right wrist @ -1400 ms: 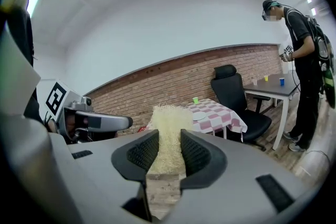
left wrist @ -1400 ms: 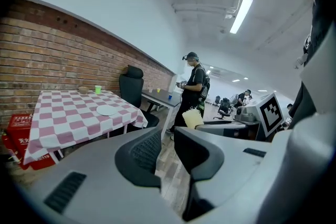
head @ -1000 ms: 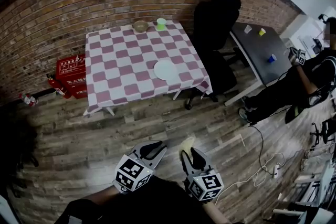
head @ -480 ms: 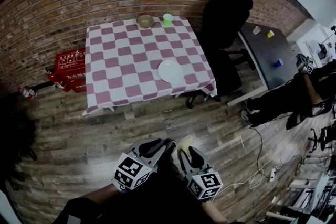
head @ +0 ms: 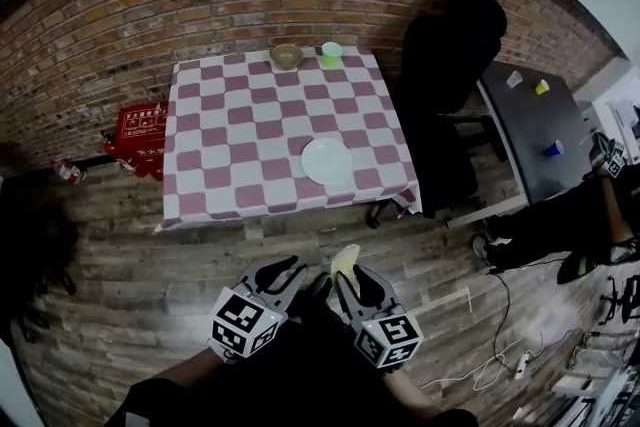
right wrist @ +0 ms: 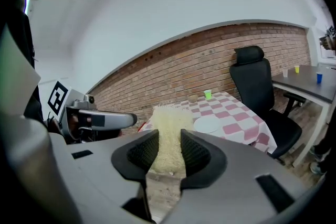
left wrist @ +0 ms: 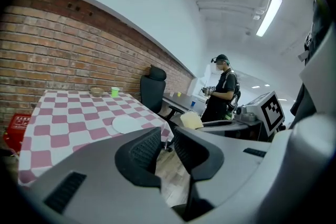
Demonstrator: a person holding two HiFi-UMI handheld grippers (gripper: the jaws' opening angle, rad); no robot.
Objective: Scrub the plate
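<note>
My right gripper [right wrist: 169, 152] is clamped on a yellow scrubbing pad [right wrist: 168, 126]. My left gripper [left wrist: 167, 147] stands narrowly parted and empty. Scrubbing is not begun, and both are well short of the table [head: 230, 130]. The white plate [head: 326, 161] lies flat near its front right edge and appears bare.

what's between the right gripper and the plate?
Head view: only bare wood floor, then the near edge of the tablecloth. Nothing stands between the right gripper, shut on a sponge, and the plate.
</note>
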